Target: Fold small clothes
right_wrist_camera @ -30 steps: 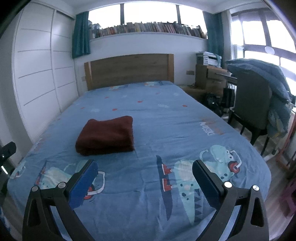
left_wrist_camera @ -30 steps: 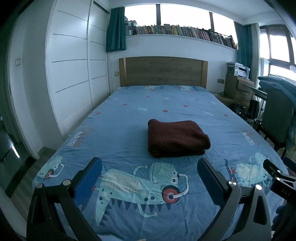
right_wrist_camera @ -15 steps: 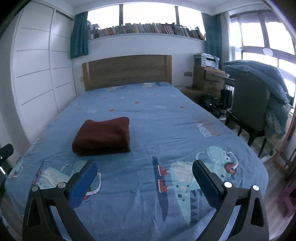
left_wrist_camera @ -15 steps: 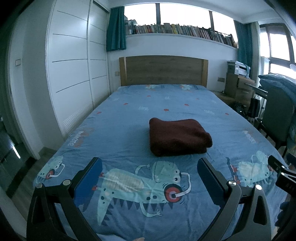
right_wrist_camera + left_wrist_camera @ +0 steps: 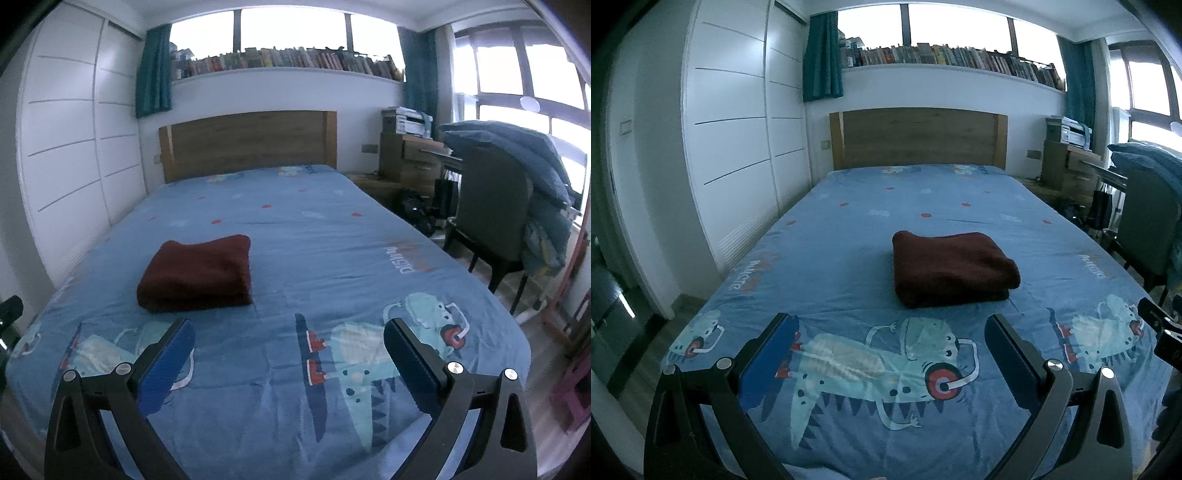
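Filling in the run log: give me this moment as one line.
garment: dark red cloth folded, lying on bed | left gripper: open, empty | right gripper: open, empty | contact: none

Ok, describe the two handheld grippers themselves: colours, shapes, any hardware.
The left gripper and the right gripper look alike: two flat rectangular fingers faced with blue pads, each on a black triangular bracket with a cut-out. Round silver bolt heads mark the pivots. No cables or printed markings show on either, and no hand or sleeve is in view.
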Available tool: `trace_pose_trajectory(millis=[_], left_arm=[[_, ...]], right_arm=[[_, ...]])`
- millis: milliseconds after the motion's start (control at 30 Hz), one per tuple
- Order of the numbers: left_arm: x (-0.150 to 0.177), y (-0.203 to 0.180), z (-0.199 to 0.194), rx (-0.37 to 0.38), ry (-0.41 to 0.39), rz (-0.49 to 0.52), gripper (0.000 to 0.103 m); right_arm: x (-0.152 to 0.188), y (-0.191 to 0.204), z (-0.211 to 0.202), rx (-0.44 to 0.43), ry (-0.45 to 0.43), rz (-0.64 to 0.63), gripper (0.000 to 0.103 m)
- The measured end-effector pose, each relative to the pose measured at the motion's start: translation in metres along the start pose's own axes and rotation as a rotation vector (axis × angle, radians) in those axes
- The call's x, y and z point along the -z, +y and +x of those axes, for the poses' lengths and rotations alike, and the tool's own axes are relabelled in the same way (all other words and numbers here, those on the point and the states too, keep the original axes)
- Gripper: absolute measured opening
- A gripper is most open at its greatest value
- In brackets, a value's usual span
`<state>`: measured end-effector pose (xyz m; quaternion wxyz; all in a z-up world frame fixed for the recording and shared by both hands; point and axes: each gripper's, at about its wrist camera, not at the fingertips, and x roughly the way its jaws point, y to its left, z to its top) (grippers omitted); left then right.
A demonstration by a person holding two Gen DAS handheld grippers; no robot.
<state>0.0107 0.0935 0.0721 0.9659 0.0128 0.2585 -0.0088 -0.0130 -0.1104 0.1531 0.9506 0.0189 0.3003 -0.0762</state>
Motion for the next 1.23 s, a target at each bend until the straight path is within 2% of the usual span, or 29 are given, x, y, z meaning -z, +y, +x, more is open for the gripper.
trace_pose_trajectory(millis=[767,1233], left_arm=[[0.0052,0.0005,-0.0006,-0.016,-0.016,0.01,0.101],[0.0058,0.0006,0.0033,-0.008,0.0,-0.003,0.101]], right_arm=[[0.0026,-0.0034,0.0011,0.011,0.008,-0.01,0.102],[0.0045,-0.0045,0.0004,0.014,0.009,-0.011,0.102]])
